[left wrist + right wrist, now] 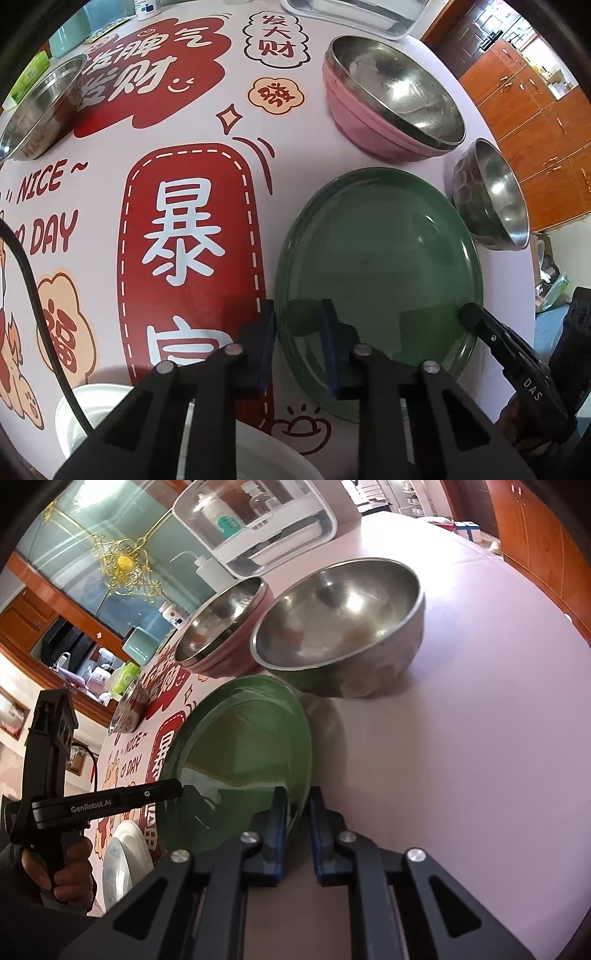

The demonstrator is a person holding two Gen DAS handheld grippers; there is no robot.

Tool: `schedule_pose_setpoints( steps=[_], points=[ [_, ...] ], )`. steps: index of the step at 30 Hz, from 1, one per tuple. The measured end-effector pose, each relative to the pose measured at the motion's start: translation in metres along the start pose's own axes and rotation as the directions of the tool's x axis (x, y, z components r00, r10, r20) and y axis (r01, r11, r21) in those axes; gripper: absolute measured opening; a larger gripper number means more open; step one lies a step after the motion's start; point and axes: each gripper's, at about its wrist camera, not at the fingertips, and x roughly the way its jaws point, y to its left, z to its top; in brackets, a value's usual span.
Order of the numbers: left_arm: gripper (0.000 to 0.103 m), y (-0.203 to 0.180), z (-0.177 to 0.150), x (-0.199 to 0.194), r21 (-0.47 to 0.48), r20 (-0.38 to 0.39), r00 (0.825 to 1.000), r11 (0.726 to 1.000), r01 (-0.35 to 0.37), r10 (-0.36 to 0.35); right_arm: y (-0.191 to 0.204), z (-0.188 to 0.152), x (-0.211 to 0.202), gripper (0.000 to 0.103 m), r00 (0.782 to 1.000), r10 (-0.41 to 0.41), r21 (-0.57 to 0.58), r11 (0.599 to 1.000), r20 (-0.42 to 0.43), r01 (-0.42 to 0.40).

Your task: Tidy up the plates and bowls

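A green plate (380, 273) lies on the table; it also shows in the right wrist view (240, 753). My left gripper (298, 325) has its jaws on either side of the plate's left rim, closed down on it. My right gripper (297, 808) has its jaws on either side of the plate's right rim; its finger (480, 325) shows in the left wrist view. A pink bowl with steel lining (391, 99) and a steel bowl (491, 192) stand behind the plate. Another steel bowl (40, 107) sits far left.
White dishes (96, 410) lie near the table's front edge under my left gripper. A white tray (354, 14) sits at the back of the table. A clear container with bottles (255, 520) stands behind the bowls. Wooden cabinets (535, 122) are to the right.
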Motion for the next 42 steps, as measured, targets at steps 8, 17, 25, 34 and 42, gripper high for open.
schedule_pose_setpoints(
  steps=[8,17,25,34,42],
  points=[
    [0.018,0.005,-0.001,-0.002,-0.003,0.005,1.0,1.0,0.013,-0.013,0.001,-0.001,-0.001,0.009,1.0,-0.003,0.008,1.0,-0.007,0.003],
    [0.018,0.009,-0.009,-0.013,0.007,0.017,1.0,1.0,0.02,-0.02,0.002,-0.001,-0.009,0.009,1.0,0.018,0.004,1.0,0.001,-0.018],
    [0.018,0.015,-0.02,-0.033,-0.004,0.047,0.999,1.0,0.024,-0.024,0.012,-0.004,-0.019,0.009,0.999,0.031,-0.021,0.999,0.013,-0.03],
    [0.018,0.03,-0.042,-0.07,-0.037,0.102,0.995,0.999,0.021,-0.017,0.035,-0.01,-0.033,0.009,0.998,0.058,-0.078,0.995,0.023,-0.056],
    [0.018,0.041,-0.068,-0.093,-0.066,0.153,0.988,0.997,0.029,-0.018,0.059,-0.02,-0.044,0.009,0.996,0.077,-0.128,0.989,0.033,-0.072]
  ],
)
